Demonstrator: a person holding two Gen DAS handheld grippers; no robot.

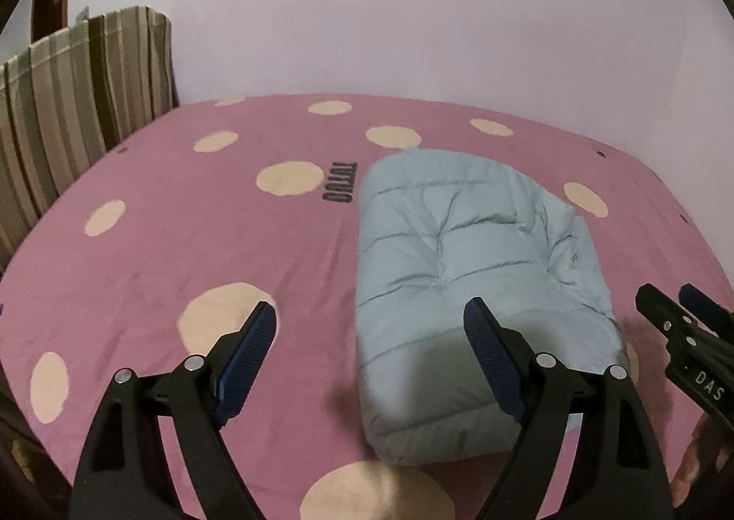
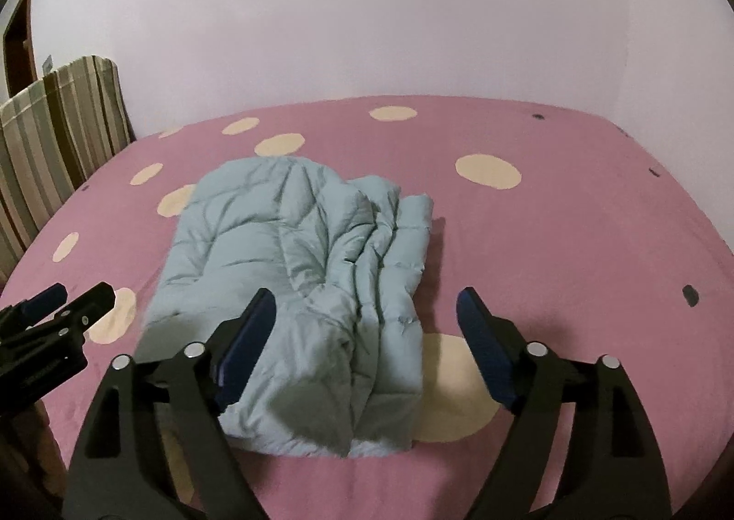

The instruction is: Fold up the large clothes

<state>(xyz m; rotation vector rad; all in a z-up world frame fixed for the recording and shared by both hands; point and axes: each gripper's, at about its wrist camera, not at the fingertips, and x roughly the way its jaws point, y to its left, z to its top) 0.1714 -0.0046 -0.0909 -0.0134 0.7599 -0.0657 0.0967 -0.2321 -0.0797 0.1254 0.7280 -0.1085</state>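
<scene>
1. Right wrist view: the pale blue quilted puffer jacket lies on the pink bedsheet with cream dots, folded into a thick oblong bundle, with several layered edges stacked along its right side.
2. The right gripper hangs above the near end of that bundle with its jaws wide apart. The blue pads press on nothing, though the left one overlaps the jacket in the picture.
3. Left wrist view: the left gripper also stands open and empty, its fingers framing bare sheet and the bundle's near left corner. The jacket sits toward the right here, smooth and rounded on top.
4. Each gripper shows at the edge of the other's view, so they are side by side, both clear of the fabric.
5. Judged from this, the folding looks nearly or fully done: no sleeve or hem trails loose, and the bundle holds its shape unaided.
6. What may remain is tidying the slightly ragged layered edge, or one more fold if a smaller bundle is wanted.
7. A striped fabric panel stands beyond the bed's far left corner, untouched.
</scene>
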